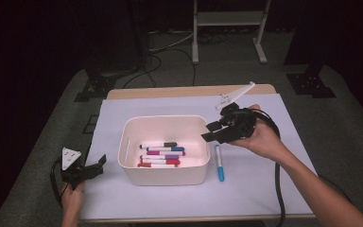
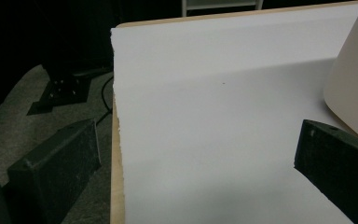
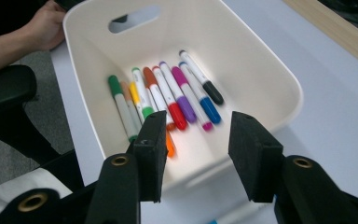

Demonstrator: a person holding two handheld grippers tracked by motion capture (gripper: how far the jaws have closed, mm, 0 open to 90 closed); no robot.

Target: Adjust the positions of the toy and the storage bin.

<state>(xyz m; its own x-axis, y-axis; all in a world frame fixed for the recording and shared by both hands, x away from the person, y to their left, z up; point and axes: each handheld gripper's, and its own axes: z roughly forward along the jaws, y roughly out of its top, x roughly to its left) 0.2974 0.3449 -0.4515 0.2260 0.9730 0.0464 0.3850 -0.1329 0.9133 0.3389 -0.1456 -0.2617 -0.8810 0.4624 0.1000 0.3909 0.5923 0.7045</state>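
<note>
1. Right gripper (image 1: 212, 131) hangs over the right rim of the white bin (image 1: 164, 176), jaws parted fairly wide with nothing between them; the right gripper view looks down past them onto the markers in the bin (image 3: 168, 95).
2. One blue-capped marker (image 1: 219, 163) lies loose on the white sheet just right of the bin, close beside its wall but apart from it, and it looks like the next thing to pick up.
3. I judge that marker light, stiff and smooth-barrelled, so it may roll or slip out of a loose pinch. Closing the pads across the middle of the barrel, at right angles to its length, should keep it from swinging.
4. The right hand (image 1: 260, 137) carries its gripper tilted down and leftward toward the bin, forearm coming in from the lower right.
5. Left gripper (image 1: 87, 170) rests low at the table's left edge, well apart from the bin, jaws spread wide over bare sheet. Whether it touches the table is hard to tell.
</note>
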